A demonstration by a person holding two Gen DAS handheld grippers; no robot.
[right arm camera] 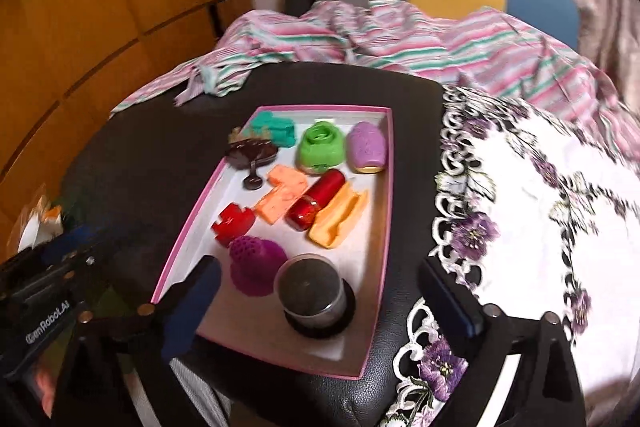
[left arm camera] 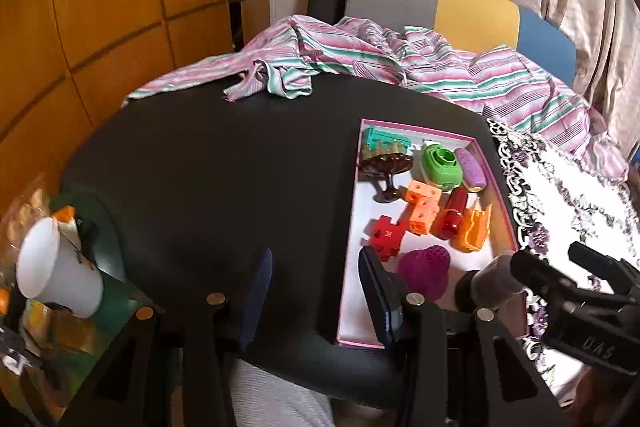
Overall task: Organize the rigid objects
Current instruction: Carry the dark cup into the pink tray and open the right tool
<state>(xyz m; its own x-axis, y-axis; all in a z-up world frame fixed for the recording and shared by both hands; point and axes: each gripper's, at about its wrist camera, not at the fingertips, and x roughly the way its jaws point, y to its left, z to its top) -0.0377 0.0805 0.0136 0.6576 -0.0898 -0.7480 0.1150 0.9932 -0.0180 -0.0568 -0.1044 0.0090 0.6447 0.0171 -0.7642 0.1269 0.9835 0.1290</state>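
Two blue-padded fingers (right arm camera: 200, 291) of the right gripper (right arm camera: 324, 307) stand wide apart at the bottom of the right wrist view, nothing pressed between them. Between and just beyond them a metal cup (right arm camera: 314, 293) on a black base stands upright in the near end of the tray (right arm camera: 180, 239), touching neither pad. No earlier view is given, so only the wide-open stance can be told.

Beside the cup lies a purple knob (right arm camera: 256, 267) with a dotted top. Farther in are a red block (right arm camera: 234, 223), an orange block (right arm camera: 282, 197), a red cylinder (right arm camera: 318, 201) and an orange clip (right arm camera: 340, 219), the last two lying side by side and touching. At the far end sit a brown dish (right arm camera: 252, 155), a teal piece (right arm camera: 274, 129), a green piece (right arm camera: 320, 147) and a lilac piece (right arm camera: 368, 147). The pink-rimmed tray rests on a black table (right arm camera: 132, 163), just beside a white cloth (right arm camera: 560, 195) with purple flowers.

In the left wrist view the left gripper (left arm camera: 316, 279) hangs over the table's near edge, one finger (left arm camera: 256, 291) over the bare black top, the other over the tray's near corner. Its jaws are apart and hold nothing. The right gripper's body (left arm camera: 580, 307) shows at the right, near the cup (left arm camera: 486, 283). A white cup (left arm camera: 56, 267) lies tilted on a lower surface to the left. Striped fabric (left arm camera: 360, 51) is heaped behind the table, before a chair (left arm camera: 460, 3).
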